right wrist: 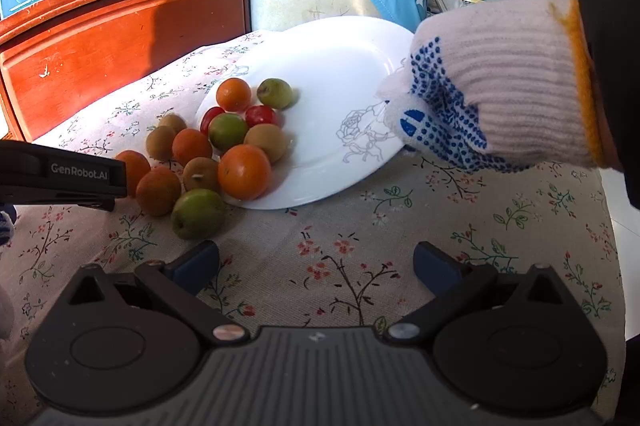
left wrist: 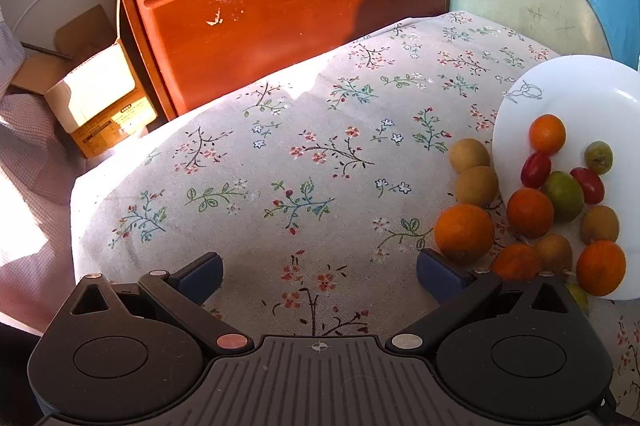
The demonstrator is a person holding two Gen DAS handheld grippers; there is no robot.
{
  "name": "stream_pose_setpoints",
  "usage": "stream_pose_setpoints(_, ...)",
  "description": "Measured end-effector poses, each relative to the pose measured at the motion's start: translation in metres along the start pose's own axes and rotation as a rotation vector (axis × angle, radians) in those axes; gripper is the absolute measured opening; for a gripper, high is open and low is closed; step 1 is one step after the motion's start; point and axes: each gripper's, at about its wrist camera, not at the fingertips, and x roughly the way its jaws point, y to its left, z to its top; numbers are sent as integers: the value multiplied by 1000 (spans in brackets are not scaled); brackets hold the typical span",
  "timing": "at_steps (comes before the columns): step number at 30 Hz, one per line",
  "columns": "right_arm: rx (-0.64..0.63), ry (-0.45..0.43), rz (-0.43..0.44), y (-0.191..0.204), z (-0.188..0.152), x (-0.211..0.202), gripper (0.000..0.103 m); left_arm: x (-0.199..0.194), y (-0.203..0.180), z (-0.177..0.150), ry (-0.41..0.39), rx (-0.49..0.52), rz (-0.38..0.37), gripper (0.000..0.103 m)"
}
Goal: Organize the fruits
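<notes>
Both grippers are spread wide and hold nothing. The left gripper (left wrist: pixel 319 276) hovers low over the floral cloth (left wrist: pixel 280 153), and the fruits lie to its right. An orange (left wrist: pixel 464 232) on the cloth sits just beside its right finger (left wrist: pixel 438 276). Behind this orange two brown fruits (left wrist: pixel 474 171) rest against the rim of the white plate (left wrist: pixel 580 93).

From the right gripper (right wrist: pixel 316 260) the pile lies to the far left; a green fruit (right wrist: pixel 198 214) on the cloth is the nearest one. A gloved hand (right wrist: pixel 480 97) touches the right rim of the plate (right wrist: pixel 340 65).

The fruits are round, so no long axis matters. I judge the left gripper is nearer to the loose orange and only needs a small shift to the right.
</notes>
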Motion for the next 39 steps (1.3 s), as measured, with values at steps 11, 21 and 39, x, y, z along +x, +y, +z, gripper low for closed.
stream_pose_setpoints(11, 1, -1, 0, 0, 0, 1, 102, -1, -1, 0, -5, 2, -4, 103)
stream_pose_setpoints(21, 0, -1, 0, 0, 0, 1, 102, 0, 1, 2, 16, -16, -11, 103)
stream_pose_setpoints(39, 1, -2, 1, 0, 0, 1, 102, -18, 3, 3, 59, 17, -38, 103)
